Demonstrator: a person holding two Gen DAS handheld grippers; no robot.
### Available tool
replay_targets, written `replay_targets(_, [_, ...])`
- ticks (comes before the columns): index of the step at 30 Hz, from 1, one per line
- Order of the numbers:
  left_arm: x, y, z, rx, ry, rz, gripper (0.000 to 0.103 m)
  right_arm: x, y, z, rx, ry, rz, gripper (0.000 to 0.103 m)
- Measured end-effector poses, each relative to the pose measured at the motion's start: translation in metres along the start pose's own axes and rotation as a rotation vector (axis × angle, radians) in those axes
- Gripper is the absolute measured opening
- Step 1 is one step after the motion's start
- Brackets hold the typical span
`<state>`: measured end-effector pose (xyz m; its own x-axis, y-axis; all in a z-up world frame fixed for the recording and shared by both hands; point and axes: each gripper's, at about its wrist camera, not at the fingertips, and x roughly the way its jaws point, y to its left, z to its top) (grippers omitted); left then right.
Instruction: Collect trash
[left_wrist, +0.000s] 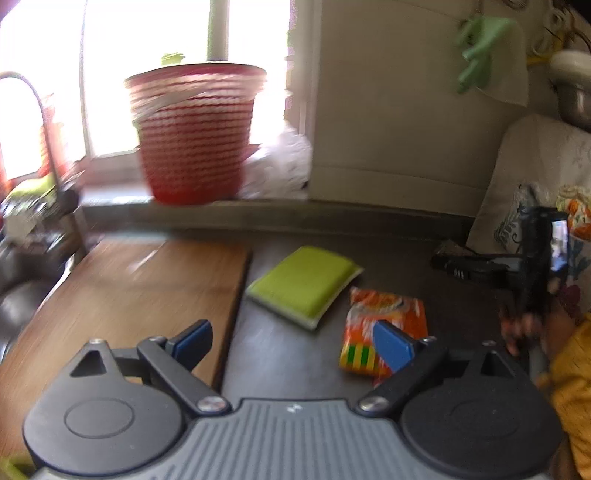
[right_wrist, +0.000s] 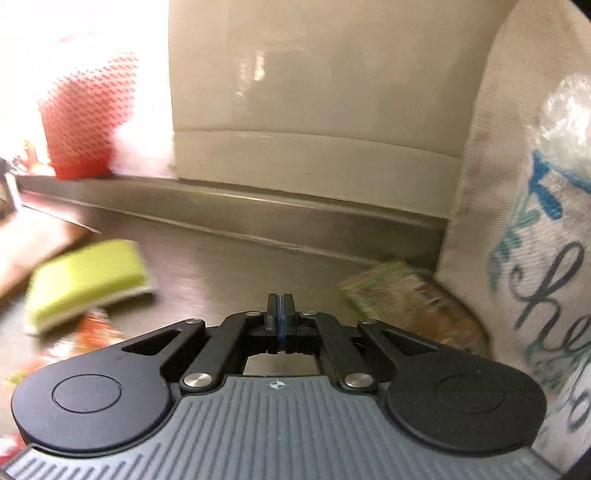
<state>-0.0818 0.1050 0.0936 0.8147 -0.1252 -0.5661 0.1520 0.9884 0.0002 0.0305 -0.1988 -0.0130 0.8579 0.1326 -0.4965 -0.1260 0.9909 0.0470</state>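
An orange snack wrapper (left_wrist: 384, 325) lies flat on the dark counter (left_wrist: 295, 362), just right of a lime-green sponge (left_wrist: 306, 284). My left gripper (left_wrist: 293, 343) is open and holds nothing; its right fingertip (left_wrist: 393, 345) overlaps the wrapper's near-left corner in the left wrist view. My right gripper (right_wrist: 280, 314) is shut, blue pads pressed together with nothing between them. A crumpled green-and-brown wrapper (right_wrist: 406, 299) lies just right of its tip, against a cloth bag (right_wrist: 517, 221). The sponge (right_wrist: 88, 277) and orange wrapper (right_wrist: 92, 332) blur at its left.
A red woven basket (left_wrist: 195, 133) stands on the window ledge behind the counter. A wooden cutting board (left_wrist: 129, 295) covers the counter's left part, with a sink tap (left_wrist: 37, 110) beyond it. A beige appliance (left_wrist: 399, 110) backs the counter. A hand holds the right gripper (left_wrist: 454, 266) at far right.
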Motion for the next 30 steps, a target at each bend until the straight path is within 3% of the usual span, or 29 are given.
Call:
replay_targets(2, [0.021, -0.007, 0.008, 0.041, -0.015, 0.0, 0.094, -0.008, 0.003, -0.001, 0.017, -0.011, 0.047, 0.0])
replay_targets(4, [0.042, -0.01, 0.015, 0.079, -0.023, -0.001, 0.094, -0.008, 0.009, 0.0, -0.002, -0.03, 0.014, 0.002])
replay_targets(6, [0.062, -0.012, 0.022, 0.103, -0.027, 0.003, 0.094, -0.006, 0.003, -0.002, 0.004, -0.028, -0.043, 0.016])
replay_targets(8, [0.08, -0.013, 0.027, 0.125, -0.018, -0.031, 0.094, 0.002, -0.002, 0.0, 0.041, -0.019, -0.06, 0.05])
replay_targets(10, [0.098, -0.014, 0.029, 0.159, 0.003, -0.044, 0.094, 0.003, -0.011, -0.002, 0.08, -0.014, -0.054, 0.062])
replay_targets(12, [0.115, -0.016, 0.031, 0.189, 0.027, -0.042, 0.094, 0.004, -0.017, -0.006, 0.108, -0.014, -0.06, 0.065])
replay_targets(15, [0.134, -0.016, 0.034, 0.225, 0.052, -0.053, 0.094, 0.003, -0.017, -0.006, 0.103, -0.033, -0.118, 0.086])
replay_targets(16, [0.139, -0.016, 0.035, 0.236, 0.063, -0.064, 0.094, 0.004, -0.019, -0.005, 0.109, -0.031, -0.133, 0.097])
replay_targets(24, [0.16, -0.016, 0.031, 0.255, 0.124, -0.115, 0.094, 0.025, -0.026, 0.001, 0.089, 0.037, -0.264, 0.1])
replay_targets(27, [0.165, -0.017, 0.03, 0.251, 0.125, -0.111, 0.094, 0.037, -0.03, 0.006, 0.096, 0.075, -0.291, 0.101])
replay_targets(30, [0.172, -0.018, 0.029, 0.261, 0.138, -0.071, 0.086, 0.04, -0.034, 0.008, 0.108, 0.085, -0.292, 0.101])
